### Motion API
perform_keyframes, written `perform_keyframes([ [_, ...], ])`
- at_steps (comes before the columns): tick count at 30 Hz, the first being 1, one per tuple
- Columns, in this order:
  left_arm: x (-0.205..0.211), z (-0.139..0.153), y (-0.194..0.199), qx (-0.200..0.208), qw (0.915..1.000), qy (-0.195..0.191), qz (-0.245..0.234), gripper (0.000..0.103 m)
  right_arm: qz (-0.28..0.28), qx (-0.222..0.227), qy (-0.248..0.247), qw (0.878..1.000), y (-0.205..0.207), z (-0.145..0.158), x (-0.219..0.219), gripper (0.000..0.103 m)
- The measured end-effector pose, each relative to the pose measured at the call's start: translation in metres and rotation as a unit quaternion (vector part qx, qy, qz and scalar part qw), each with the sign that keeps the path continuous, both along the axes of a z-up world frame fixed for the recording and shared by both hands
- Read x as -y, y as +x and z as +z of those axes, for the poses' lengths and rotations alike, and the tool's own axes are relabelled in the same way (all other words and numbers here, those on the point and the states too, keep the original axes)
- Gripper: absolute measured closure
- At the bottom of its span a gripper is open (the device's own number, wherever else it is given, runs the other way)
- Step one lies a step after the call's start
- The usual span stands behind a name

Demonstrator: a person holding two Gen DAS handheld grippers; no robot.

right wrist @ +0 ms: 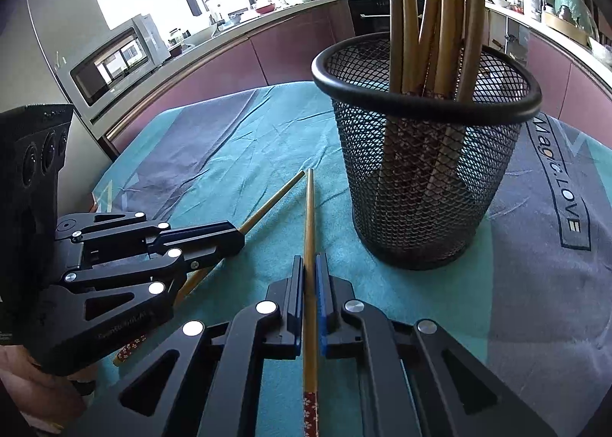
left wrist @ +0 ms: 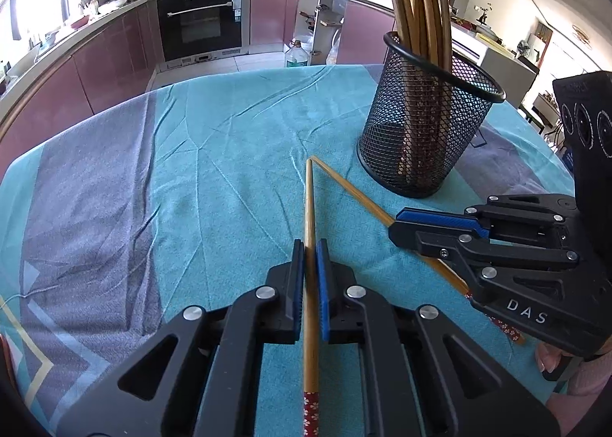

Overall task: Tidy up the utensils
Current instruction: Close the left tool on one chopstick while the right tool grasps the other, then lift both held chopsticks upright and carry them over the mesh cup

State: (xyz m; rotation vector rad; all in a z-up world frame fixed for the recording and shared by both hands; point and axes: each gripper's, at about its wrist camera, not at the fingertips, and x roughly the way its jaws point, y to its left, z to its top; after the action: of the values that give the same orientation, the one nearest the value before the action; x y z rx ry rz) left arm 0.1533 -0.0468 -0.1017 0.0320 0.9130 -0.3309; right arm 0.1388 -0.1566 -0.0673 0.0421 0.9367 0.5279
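Nearest me: left gripper [left wrist: 310,257] pinches one chopstick [left wrist: 310,207]; right gripper [right wrist: 310,272] pinches the other chopstick [right wrist: 309,215].
Tips: I see both low over the teal cloth [left wrist: 191,169].
Beyond: mesh holder [left wrist: 420,131] already stocked with chopsticks.
Left: I must drop these two in.

Right hand-held gripper [right wrist: 310,265] clamped on chopstick [right wrist: 309,223] beside mesh holder [right wrist: 424,184].

Your readable marks: white letters "DAS" on the side of the right gripper [left wrist: 397,232], seen from the left wrist. The cloth [right wrist: 554,246] on the table carries "Magic. LOVE" in dark lettering, right of the mesh holder [right wrist: 424,184]. Print on the left gripper [right wrist: 237,242] body is too faint to read.
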Motion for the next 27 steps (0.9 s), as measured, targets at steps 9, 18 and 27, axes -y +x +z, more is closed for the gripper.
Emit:
perform_keyframes([
  [9,-0.014,0.019,-0.009,0.009,0.9992,-0.037,-0.007,0.096,0.01,0.012,0.039,0.999,-0.013,0.018,0.009,0.098],
  [18,-0.022,0.045,-0.02,0.027,0.9972,-0.067,-0.019,0.096,0.013,0.035,0.07,0.997,-0.027,0.04,0.021,0.098],
  [27,-0.018,0.064,-0.031,0.046,0.9953,-0.081,-0.027,0.096,0.009,0.058,0.085,0.995,-0.037,0.058,0.032,0.098],
])
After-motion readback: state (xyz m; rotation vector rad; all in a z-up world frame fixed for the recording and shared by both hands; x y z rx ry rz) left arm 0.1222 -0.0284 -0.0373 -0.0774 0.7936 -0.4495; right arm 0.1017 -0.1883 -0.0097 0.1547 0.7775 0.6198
